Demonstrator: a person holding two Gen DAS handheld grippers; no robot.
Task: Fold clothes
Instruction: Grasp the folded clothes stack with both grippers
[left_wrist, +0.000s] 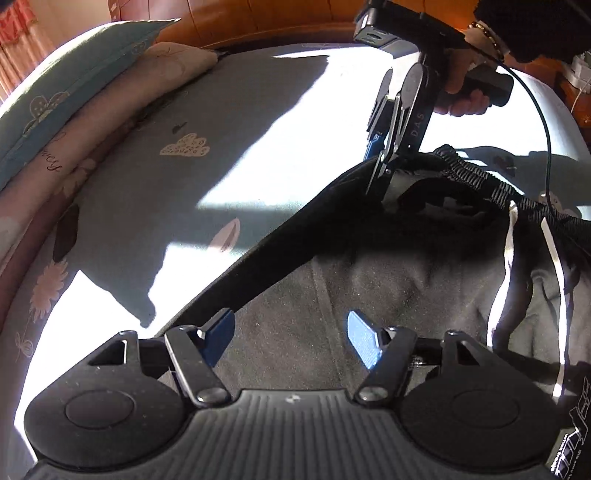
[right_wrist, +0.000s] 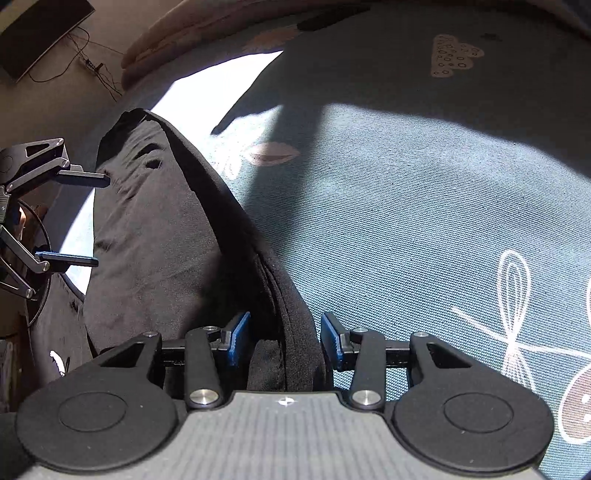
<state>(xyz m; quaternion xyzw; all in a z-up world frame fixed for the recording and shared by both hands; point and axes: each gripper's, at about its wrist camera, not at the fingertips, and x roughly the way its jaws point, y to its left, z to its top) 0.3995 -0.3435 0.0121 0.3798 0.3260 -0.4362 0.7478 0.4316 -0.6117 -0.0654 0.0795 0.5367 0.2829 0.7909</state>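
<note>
Black garment (left_wrist: 388, 280) spread on the bed (left_wrist: 155, 206), lying ahead of and under both tools; white stripes run along its side to the right of the left hand-held gripper (left_wrist: 291, 332). That left hand-held gripper hangs over the dark fabric with its blue-padded fingers (left_wrist: 364, 341) spread wide and nothing between them; a folded edge of the cloth runs away from near its left finger toward the other tool. From the right wrist view the same left hand-held gripper (right_wrist: 83, 221) shows at the far left edge, fingers parted, tips at the garment's (right_wrist: 166, 236) border. The right hand-held gripper (right_wrist: 284, 338) sits low over a thick bunched fold of the cloth; the fold passes between its blue pads (right_wrist: 236, 338), but the pads stand apart with a gap on either side, so it is open about the fabric and not pinching it. In the left wrist view the right hand-held gripper (left_wrist: 376, 158) points down onto the far raised edge of the garment, a hand (left_wrist: 460, 85) around its handle, a cable trailing off to the right. The bed sheet (right_wrist: 424, 221) is blue-grey with printed flowers and leaves, half in hard sunlight, half in shadow. Two pillows (left_wrist: 74, 99) are stacked beyond and to the left of the left tool, against a wooden headboard (left_wrist: 258, 26).
</note>
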